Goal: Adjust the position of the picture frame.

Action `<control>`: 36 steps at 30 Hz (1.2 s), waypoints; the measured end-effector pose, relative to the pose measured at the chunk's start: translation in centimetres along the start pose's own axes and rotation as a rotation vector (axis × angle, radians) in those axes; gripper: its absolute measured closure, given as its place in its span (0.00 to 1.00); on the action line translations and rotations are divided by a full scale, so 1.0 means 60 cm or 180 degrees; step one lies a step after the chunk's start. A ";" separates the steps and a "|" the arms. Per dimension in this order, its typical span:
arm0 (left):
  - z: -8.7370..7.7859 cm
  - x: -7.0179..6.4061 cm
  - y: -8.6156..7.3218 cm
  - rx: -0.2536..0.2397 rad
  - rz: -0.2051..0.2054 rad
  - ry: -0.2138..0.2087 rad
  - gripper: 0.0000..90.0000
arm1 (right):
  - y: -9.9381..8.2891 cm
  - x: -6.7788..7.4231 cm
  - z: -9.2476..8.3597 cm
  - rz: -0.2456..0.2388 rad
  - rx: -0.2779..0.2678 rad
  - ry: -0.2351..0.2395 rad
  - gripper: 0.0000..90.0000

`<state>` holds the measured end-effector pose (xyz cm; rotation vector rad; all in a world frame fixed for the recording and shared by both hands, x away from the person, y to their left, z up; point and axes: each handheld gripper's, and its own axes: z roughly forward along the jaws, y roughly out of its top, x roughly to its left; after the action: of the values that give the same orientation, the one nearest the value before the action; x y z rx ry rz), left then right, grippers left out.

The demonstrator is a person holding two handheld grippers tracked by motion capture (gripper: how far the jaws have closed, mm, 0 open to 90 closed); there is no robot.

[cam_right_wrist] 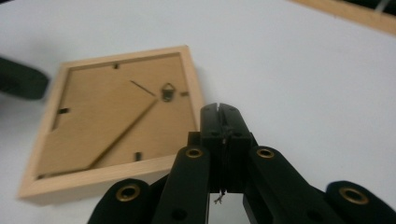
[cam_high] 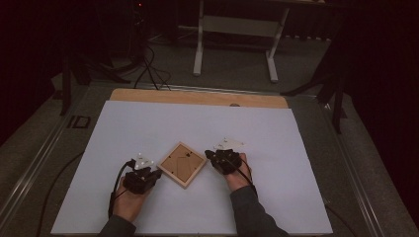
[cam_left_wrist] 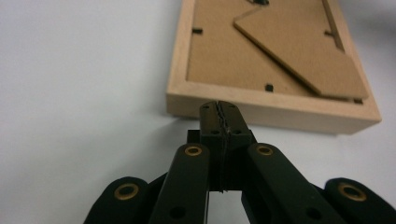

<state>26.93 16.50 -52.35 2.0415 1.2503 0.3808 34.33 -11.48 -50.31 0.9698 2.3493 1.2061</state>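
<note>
A small wooden picture frame lies face down on the white table cover, its brown backing board and stand facing up. My left gripper sits just left of it, shut, with its tips against the frame's side rail; nothing is between the jaws. My right gripper is shut and empty too, just off the frame's right corner. The right gripper view shows that frame with its hanger, left of the closed tips.
The white sheet covers most of the table; a strip of bare wood runs along the far edge. Beyond stand a white table's legs and floor cables. Cables trail from both grippers.
</note>
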 end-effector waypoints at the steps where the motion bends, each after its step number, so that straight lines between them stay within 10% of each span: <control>1: 0.001 -0.001 0.000 0.0010 0.0017 0.0000 1.00 | 0.000 -0.002 0.005 0.0005 0.0035 -0.0005 0.99; 15: 0.012 -0.003 0.002 0.0051 0.0058 0.0008 1.00 | 0.005 -0.007 0.044 -0.0083 0.0314 -0.0062 0.99; 36: 0.027 -0.034 0.007 0.0073 0.0208 -0.0065 1.00 | -0.024 -0.003 0.015 -0.0103 0.0485 -0.0052 1.00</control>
<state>27.13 13.97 -52.99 2.1047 1.1830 0.3768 34.35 -11.66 -51.98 0.9813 2.4632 1.0152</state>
